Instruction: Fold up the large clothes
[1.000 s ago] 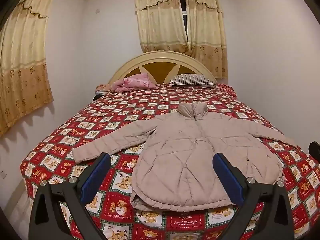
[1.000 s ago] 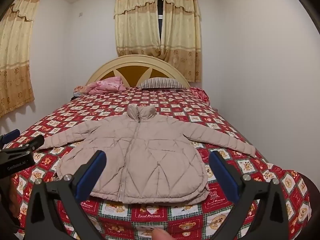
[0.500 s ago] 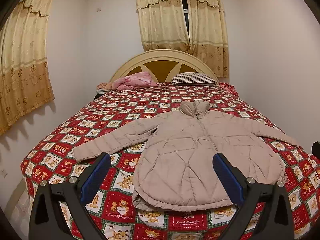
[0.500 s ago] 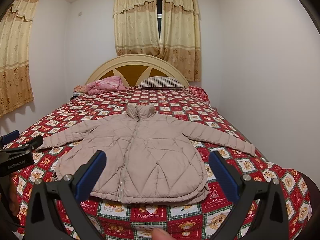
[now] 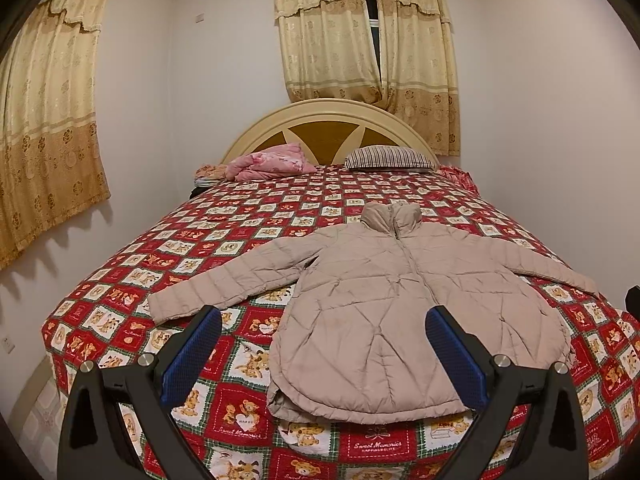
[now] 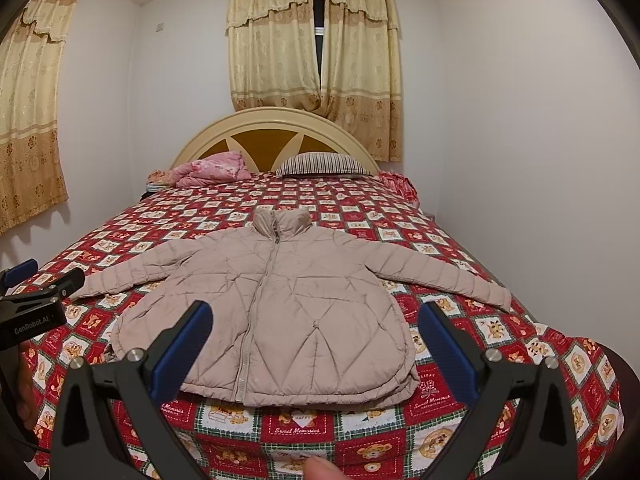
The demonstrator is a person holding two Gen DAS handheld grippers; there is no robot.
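Observation:
A beige quilted puffer jacket (image 5: 400,300) lies flat and zipped on the bed, front up, collar toward the headboard, both sleeves spread out to the sides; it also shows in the right wrist view (image 6: 288,312). My left gripper (image 5: 322,356) is open and empty, held in the air before the bed's foot, over the jacket's left hem. My right gripper (image 6: 314,348) is open and empty, above the jacket's hem at the middle. The left gripper's body (image 6: 32,304) shows at the left edge of the right wrist view.
The bed has a red patchwork quilt (image 5: 224,240) with bear prints. A pink bundle (image 5: 268,162) and a striped pillow (image 5: 390,158) lie by the cream headboard (image 5: 328,110). White walls stand close on both sides; curtains hang behind.
Both views have shifted very slightly; the jacket has not moved and both grippers stay open.

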